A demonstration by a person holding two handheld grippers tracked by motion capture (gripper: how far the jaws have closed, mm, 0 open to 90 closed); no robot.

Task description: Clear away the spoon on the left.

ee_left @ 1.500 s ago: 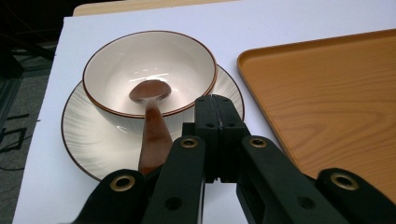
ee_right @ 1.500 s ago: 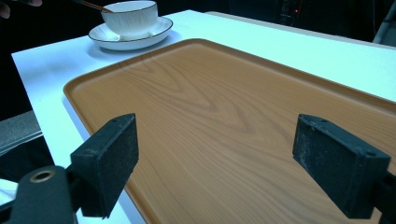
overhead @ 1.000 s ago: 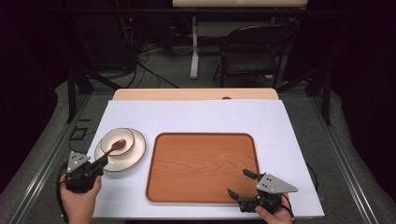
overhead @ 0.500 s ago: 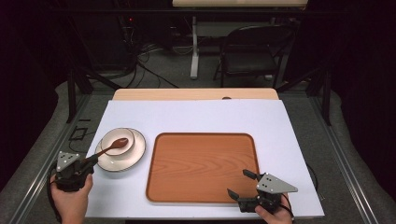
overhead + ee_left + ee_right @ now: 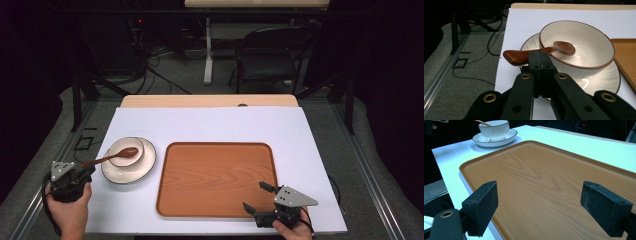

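A white bowl (image 5: 120, 145) with a brown rim stands on a matching saucer (image 5: 142, 167) at the left of the white-covered table. A brown wooden spoon (image 5: 112, 157) rests in the bowl, its handle sticking out over the rim toward my left gripper (image 5: 87, 170). In the left gripper view the jaws are shut together with nothing between them, just short of the spoon (image 5: 564, 47) handle, in front of the bowl (image 5: 586, 50) and saucer (image 5: 604, 77). My right gripper (image 5: 256, 196) stands open at the near right corner of the wooden tray (image 5: 215, 180); bare tray (image 5: 536, 177) shows between its pads.
The white sheet (image 5: 210, 122) covers most of the table, with a strip of wooden top (image 5: 210, 100) at the back. A folding chair (image 5: 270, 60), cables and a metal frame stand on the grey floor beyond. The table's left edge is close beside my left hand.
My left gripper has drawn back to the left, away from the saucer, with its jaws still shut. The spoon stays lying in the bowl. The right gripper has not moved.
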